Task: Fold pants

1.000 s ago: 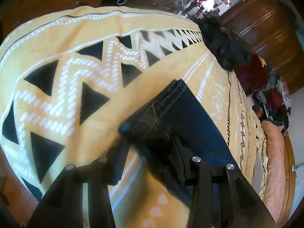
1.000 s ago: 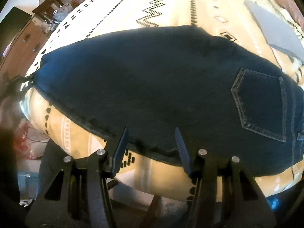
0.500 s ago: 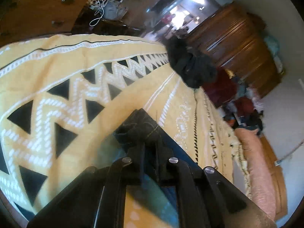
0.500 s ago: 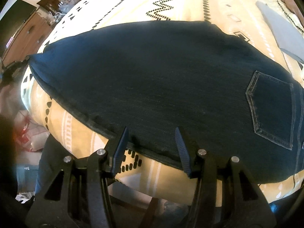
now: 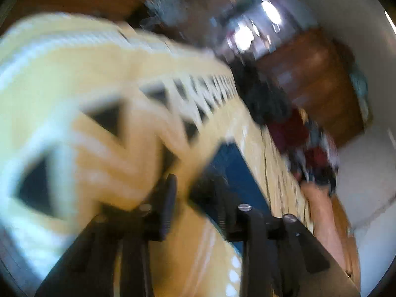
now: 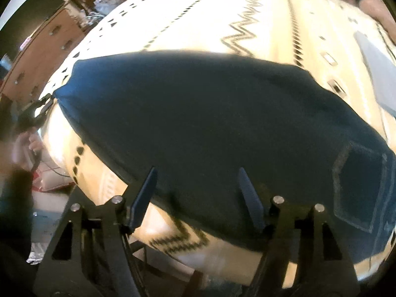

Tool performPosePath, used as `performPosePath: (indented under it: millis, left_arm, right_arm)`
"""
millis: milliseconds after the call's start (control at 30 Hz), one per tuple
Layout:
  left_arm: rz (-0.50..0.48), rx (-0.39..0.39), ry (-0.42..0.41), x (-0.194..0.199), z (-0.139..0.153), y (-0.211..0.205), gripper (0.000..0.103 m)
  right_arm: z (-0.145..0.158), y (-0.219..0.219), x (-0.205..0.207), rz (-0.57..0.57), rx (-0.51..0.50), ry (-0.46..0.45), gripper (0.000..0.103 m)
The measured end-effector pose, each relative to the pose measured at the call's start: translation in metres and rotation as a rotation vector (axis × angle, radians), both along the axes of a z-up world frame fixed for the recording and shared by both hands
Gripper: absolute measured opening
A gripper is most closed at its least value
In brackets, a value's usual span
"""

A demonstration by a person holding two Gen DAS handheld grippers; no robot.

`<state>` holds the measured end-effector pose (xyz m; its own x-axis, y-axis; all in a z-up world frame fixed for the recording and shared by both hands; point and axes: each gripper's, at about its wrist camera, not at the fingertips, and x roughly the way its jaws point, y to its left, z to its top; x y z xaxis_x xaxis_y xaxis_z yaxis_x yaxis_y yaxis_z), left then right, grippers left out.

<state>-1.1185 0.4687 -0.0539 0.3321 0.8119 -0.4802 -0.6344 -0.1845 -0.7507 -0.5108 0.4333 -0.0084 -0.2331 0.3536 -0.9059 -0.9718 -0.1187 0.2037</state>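
Yellow patterned bedspread (image 6: 247,12), zigzagged in black and white, covers the bed where I am working, with a brown wooden dresser (image 5: 319,84) and a heap of dark and red clothes (image 5: 292,128) beyond its far edge. Dark blue pants (image 6: 210,123) lie flat across the spread, a back pocket (image 6: 358,185) showing at the right of my right wrist view. My right claw (image 6: 198,185) points steeply down over the near hem, its jaws having just been widening; they stand apart with cloth below them but nothing pinched. My left claw (image 5: 195,203), seen through heavy motion blur, has just been opening from a closed grip; the leg end of the pants (image 5: 232,168) sits just ahead of its parted fingers (image 5: 168,203), and I cannot tell whether the pads touch it.
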Motion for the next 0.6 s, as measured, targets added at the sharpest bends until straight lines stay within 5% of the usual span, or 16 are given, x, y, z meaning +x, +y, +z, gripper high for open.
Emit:
performPosePath:
  millis: [100, 200, 333, 600]
  left_arm:
    - [0.057, -0.022, 0.005, -0.014, 0.006, -0.01, 0.044]
    - [-0.165, -0.076, -0.033, 0.02, 0.007, 0.007, 0.044]
    - [-0.276, -0.121, -0.066, 0.064, 0.003, 0.021, 0.055]
    - [-0.255, -0.158, -0.091, 0.079, -0.013, 0.05, 0.057]
  right_arm:
    - [-0.005, 0.015, -0.024, 0.056, 0.001, 0.01, 0.069]
    - [-0.01, 0.036, -0.055, 0.129, 0.011, 0.01, 0.069]
    - [-0.007, 0.059, -0.096, 0.214, 0.047, 0.026, 0.069]
    - [-0.008, 0.055, -0.127, 0.274, 0.068, 0.056, 0.071]
